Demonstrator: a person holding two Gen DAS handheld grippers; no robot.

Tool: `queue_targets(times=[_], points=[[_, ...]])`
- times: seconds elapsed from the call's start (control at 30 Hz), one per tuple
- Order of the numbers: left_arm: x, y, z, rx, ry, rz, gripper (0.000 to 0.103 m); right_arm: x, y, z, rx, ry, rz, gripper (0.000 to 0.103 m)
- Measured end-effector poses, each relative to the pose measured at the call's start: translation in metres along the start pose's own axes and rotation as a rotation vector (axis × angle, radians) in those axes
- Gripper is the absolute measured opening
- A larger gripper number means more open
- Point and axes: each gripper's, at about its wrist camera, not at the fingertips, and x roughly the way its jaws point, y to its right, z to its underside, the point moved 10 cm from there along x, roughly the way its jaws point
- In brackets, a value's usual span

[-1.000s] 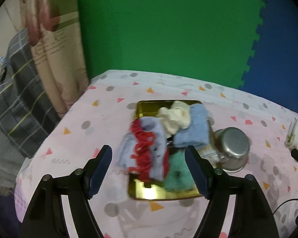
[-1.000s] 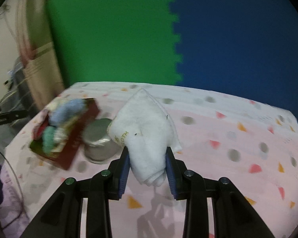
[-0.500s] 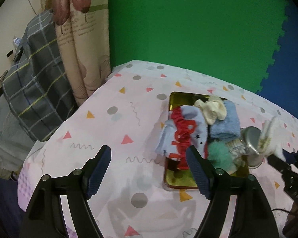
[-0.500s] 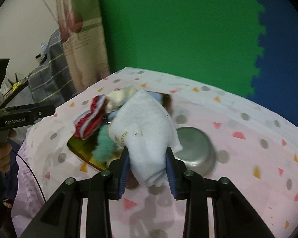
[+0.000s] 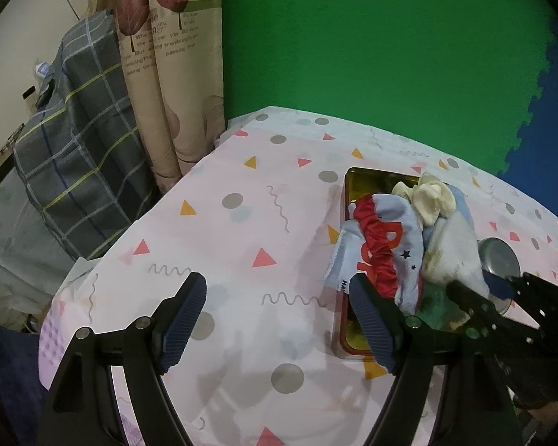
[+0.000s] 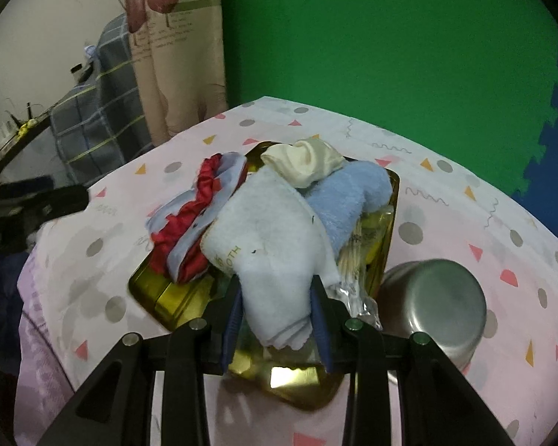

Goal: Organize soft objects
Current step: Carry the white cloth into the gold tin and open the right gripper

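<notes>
A: Over the gold rectangular metal tray (image 6: 387, 200), right gripper (image 6: 277, 306) pinching a folded white terry washcloth (image 6: 268, 238). Both blue pads pressed into the cloth's lower fold, cloth bulging out above them.

B: Cloth down in the tray or not?

A: Can't tell. It overlaps the pile from this view, contact underneath hidden.

B: What's in the pile?

A: Light blue fluffy towel (image 6: 353, 193), cream satin scrunchie (image 6: 305, 161) on top of it, and a pale blue garment with a red ruffled band (image 6: 204, 200) hanging over the tray's left edge. Something teal (image 5: 437, 308) under the pile, mostly covered. Crinkly clear wrapper (image 6: 357, 286) at the tray's near right corner.

B: Left gripper?

A: Left gripper (image 5: 277, 319) spread wide, nothing between the pads, over bare tablecloth just left of the tray. Its right fingertip (image 5: 368, 308) overlaps the pale blue garment's edge in the left view; touching or not, unclear.

B: Surroundings?

A: Pink tablecloth with triangles, dots and squiggles (image 5: 241, 230). Upturned steel bowl (image 6: 433, 304) just right of the tray. Green foam wall (image 5: 372, 44) behind, beige leaf-print curtain (image 5: 167, 55) and grey plaid fabric (image 5: 74, 141) at left.
</notes>
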Motion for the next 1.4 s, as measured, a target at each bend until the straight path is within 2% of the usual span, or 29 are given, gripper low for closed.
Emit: queue_targets(times=[0.17,0.27,0.43,0.6,1.4], points=[[0.003,0.001,0.002,-0.016,-0.008,0.013,0.077,0.018,0.002,-0.007,0.021,-0.01,0.028,0.035],[0.003,0.001,0.001,-0.016,-0.007,0.011,0.077,0.021,0.001,-0.007,0.023,-0.011,0.031,0.039],[0.002,0.001,0.001,-0.013,-0.009,0.009,0.078,0.017,0.001,-0.007,0.039,-0.008,0.037,0.056],[-0.001,0.008,0.005,-0.005,-0.013,0.001,0.078,0.005,0.004,-0.008,0.052,0.014,0.051,0.064],[-0.015,0.042,0.016,-0.005,-0.026,0.024,0.078,-0.064,0.005,0.026,0.106,0.024,0.078,0.064]])
